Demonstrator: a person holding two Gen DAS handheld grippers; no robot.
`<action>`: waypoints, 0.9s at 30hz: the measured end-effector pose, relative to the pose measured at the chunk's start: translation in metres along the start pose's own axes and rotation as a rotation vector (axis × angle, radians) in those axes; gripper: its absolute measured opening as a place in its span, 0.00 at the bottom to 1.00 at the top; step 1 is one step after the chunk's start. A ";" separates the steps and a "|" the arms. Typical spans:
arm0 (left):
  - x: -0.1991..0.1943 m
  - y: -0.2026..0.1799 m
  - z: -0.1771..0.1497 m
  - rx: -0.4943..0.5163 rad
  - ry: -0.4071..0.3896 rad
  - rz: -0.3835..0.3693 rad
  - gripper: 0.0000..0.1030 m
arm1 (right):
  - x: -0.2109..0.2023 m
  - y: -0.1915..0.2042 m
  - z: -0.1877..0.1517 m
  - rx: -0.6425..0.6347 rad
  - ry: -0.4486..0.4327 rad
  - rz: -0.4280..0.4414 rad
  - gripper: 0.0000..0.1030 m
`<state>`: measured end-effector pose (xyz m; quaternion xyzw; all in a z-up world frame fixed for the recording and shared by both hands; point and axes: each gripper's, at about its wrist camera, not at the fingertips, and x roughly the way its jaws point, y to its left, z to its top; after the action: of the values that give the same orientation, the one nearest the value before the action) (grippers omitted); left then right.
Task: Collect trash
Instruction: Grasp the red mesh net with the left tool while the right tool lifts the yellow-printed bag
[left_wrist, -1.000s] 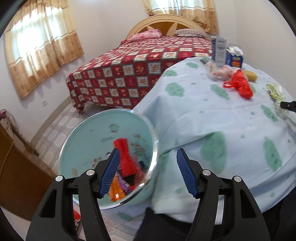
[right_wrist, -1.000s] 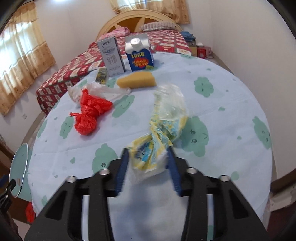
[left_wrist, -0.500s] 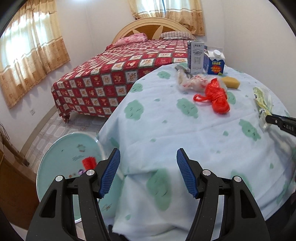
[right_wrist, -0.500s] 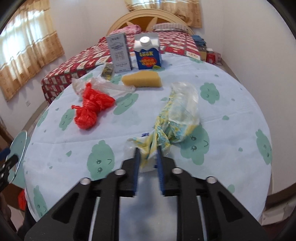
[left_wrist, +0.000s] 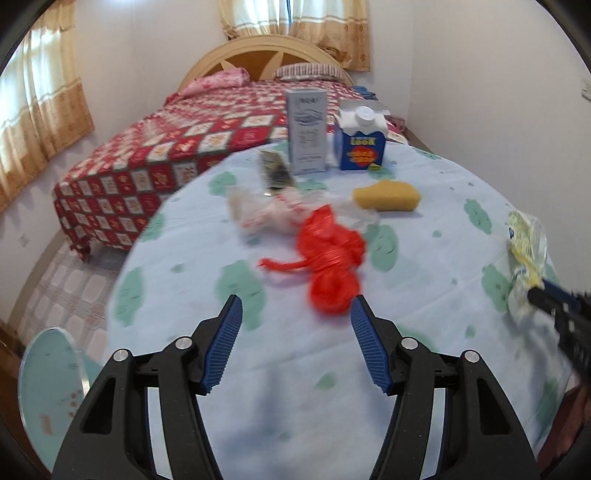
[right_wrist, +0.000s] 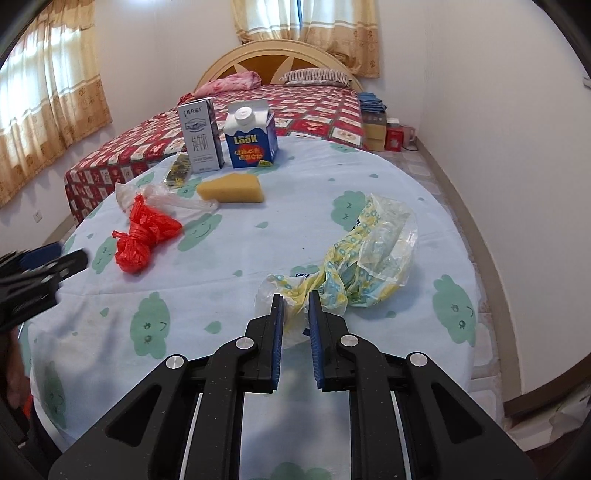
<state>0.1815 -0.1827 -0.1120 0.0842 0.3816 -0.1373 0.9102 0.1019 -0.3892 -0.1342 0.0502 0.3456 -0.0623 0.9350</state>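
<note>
Pinching the twisted neck of a crinkled, clear yellow-printed plastic bag (right_wrist: 365, 254), the right gripper (right_wrist: 295, 299) has its ribbed blue pads nearly together after just closing on the film. That bag lies on the round, cloud-printed cloth of the table (right_wrist: 258, 236), well right of one knotted red plastic bag (left_wrist: 328, 254). Wide open and empty, the left gripper (left_wrist: 295, 314) hovers just short of the red bag. Beyond the red bag: one wedge-shaped yellow sponge (right_wrist: 231, 188), two upright cartons, one limp clear wrapper (left_wrist: 262, 214).

Black gripper frames, ribbed blue fingers (right_wrist: 277, 332), silver screws
</note>
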 end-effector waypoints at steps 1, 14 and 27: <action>0.006 -0.004 0.003 -0.006 0.010 -0.007 0.57 | 0.000 0.000 0.000 -0.002 -0.001 -0.001 0.14; 0.037 -0.014 0.001 0.017 0.117 -0.072 0.13 | 0.010 0.011 0.001 -0.011 -0.016 0.070 0.14; -0.028 0.039 -0.027 -0.006 0.053 -0.050 0.12 | -0.014 0.062 -0.002 -0.084 -0.066 0.148 0.14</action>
<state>0.1568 -0.1333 -0.1086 0.0758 0.4079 -0.1566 0.8963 0.0995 -0.3265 -0.1230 0.0340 0.3124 0.0197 0.9491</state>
